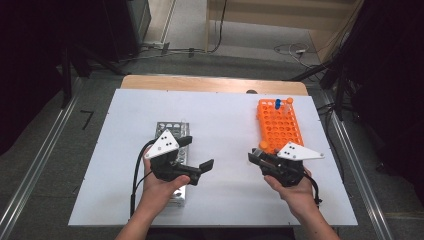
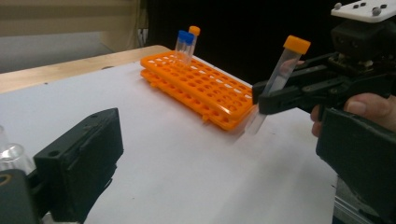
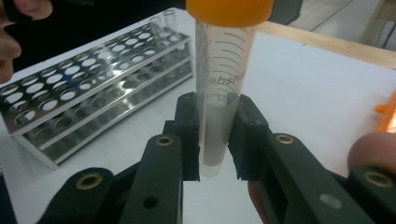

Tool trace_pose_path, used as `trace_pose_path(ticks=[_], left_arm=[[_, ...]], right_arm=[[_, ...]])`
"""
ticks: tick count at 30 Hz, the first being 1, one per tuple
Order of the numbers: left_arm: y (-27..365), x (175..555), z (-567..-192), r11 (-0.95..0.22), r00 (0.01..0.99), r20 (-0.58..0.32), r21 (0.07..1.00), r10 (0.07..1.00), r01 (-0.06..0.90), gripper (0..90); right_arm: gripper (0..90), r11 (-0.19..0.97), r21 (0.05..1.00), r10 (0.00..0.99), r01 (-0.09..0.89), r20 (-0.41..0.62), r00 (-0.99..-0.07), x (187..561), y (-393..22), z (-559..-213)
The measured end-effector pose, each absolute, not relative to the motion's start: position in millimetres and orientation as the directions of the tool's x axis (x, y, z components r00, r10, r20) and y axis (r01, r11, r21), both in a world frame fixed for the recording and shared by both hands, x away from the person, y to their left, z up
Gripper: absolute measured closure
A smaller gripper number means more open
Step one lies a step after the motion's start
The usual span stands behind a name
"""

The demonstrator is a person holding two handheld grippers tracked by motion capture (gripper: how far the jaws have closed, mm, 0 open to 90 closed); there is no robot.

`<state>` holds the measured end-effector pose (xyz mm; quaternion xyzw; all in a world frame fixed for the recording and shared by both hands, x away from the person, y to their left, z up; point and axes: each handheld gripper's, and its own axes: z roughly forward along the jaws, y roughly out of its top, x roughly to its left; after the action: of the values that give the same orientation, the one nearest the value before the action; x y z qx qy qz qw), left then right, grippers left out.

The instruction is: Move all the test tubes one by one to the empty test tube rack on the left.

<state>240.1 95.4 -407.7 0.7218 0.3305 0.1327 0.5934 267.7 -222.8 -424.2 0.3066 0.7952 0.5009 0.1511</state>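
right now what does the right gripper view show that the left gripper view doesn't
The right gripper view alone shows the steel tube rack with its rows of round holes, and the printed scale on the orange-capped tube.

The left gripper view alone shows the orange tube rack with two blue-capped tubes and another orange-capped one standing at its far end.

Both show the right tool shut on the orange-capped tube over the white table.
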Motion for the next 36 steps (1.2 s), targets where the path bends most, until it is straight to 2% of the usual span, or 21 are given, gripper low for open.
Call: trace_pose_path(ticks=[9,21,31,36], left_arm=[[77,236,-410,-0.11,0.79,-0.202,0.941,0.579,0.32,8.2],[51,232,-416,-0.184,0.835,-0.17,0.935,0.523,0.305,35.6],[45,230,-418,-0.217,0.849,-0.149,0.931,0.507,0.293,66.1],[44,229,-419,-0.235,0.844,-0.119,0.932,0.522,0.277,72.3]], right_arm=[[72.8,0.341,0.872,0.589,0.352,0.094,-0.802,261,-195,-438],[72.8,0.388,0.861,0.517,0.329,0.092,-0.851,244,-167,-441],[72.8,0.4,0.863,0.493,0.309,0.082,-0.866,237,-160,-440],[72.8,0.403,0.861,0.492,0.31,0.081,-0.867,237,-160,-441]])
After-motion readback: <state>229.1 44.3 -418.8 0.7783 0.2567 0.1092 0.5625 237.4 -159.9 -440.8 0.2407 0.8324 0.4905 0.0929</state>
